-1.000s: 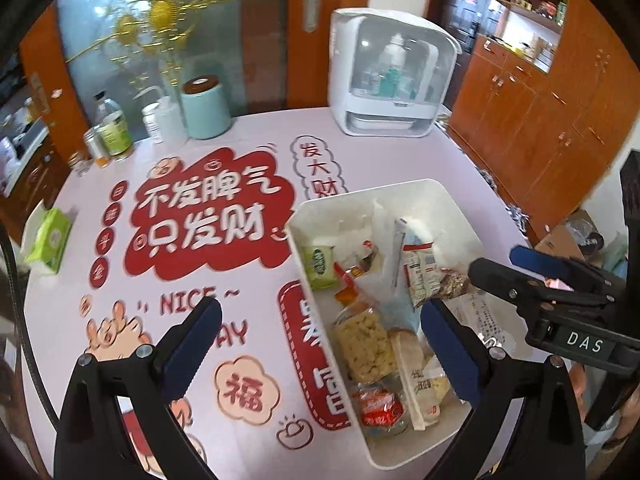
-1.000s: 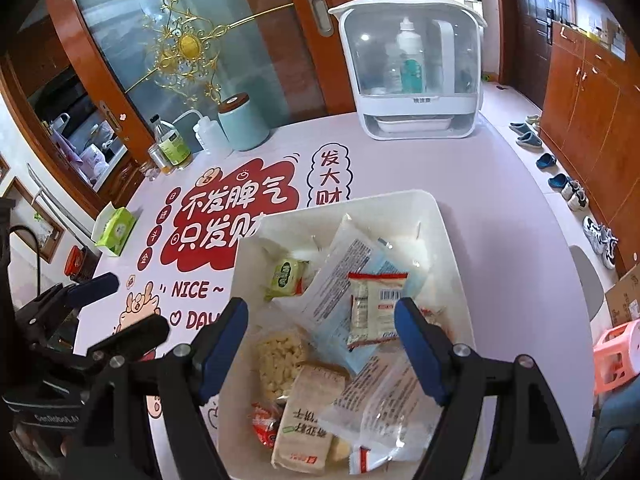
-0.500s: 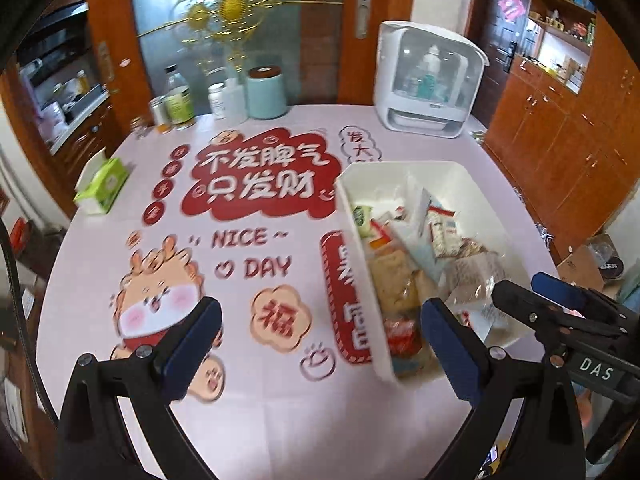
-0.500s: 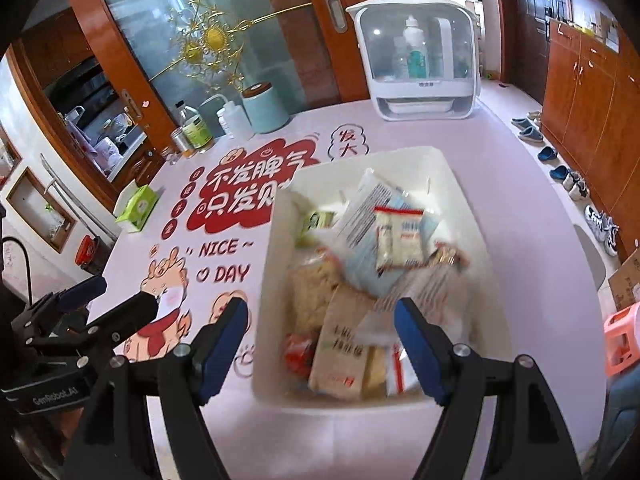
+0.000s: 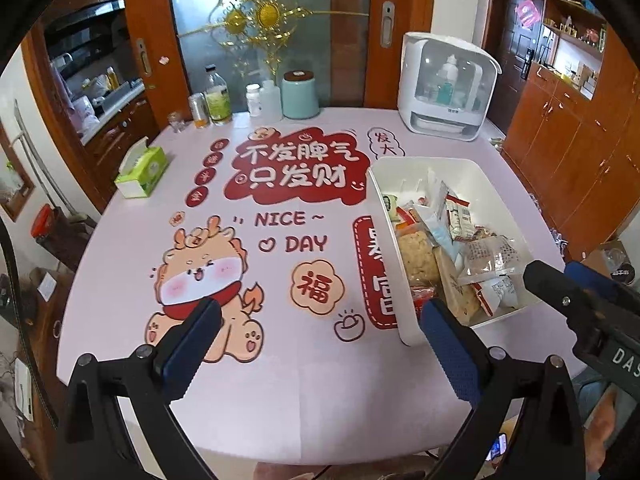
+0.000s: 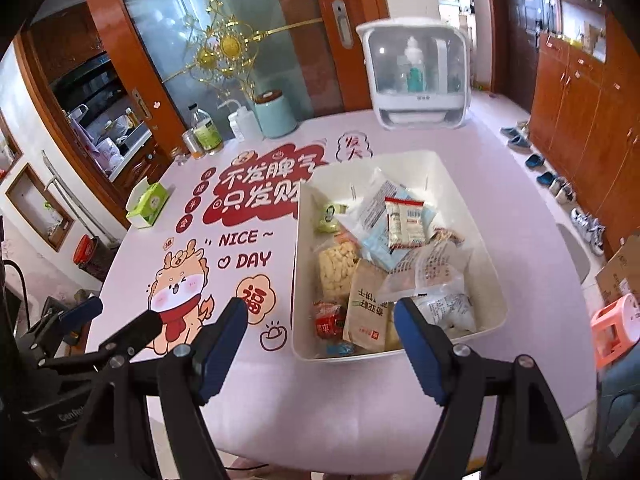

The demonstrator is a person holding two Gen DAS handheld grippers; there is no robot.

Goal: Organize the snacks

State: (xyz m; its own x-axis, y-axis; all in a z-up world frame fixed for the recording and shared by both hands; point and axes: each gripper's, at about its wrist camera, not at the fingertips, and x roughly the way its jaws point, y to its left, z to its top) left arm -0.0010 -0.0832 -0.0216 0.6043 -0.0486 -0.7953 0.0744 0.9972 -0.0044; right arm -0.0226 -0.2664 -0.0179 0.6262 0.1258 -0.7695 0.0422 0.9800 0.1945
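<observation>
Snacks are piled loose in a white bin, directly ahead of the right gripper and ahead-right of the left gripper. Several overlapping packets are seen: a kraft-paper pack nearest the right gripper, a clear crinkly bag lapped over it, a red-topped sachet further in, a small green pack at the far corner.

Both grippers are spread wide with nothing held; both are hung short of the bin, above the printed tablecloth.

Risks, as judged:
- 2 packets pinched at once, since the pile is overlapped and the films look thin and slippery.
- Clear bag slipped out of the pads mid-lift; glare makes its edges hard to read.
- Biscuit pack crushed if the jaws are closed hard.
- Bin dragged toward the table edge if a finger is caught on the near wall; it looks light and unrestrained.
- Grippers fouled on each other, as they sit close side by side.
</observation>
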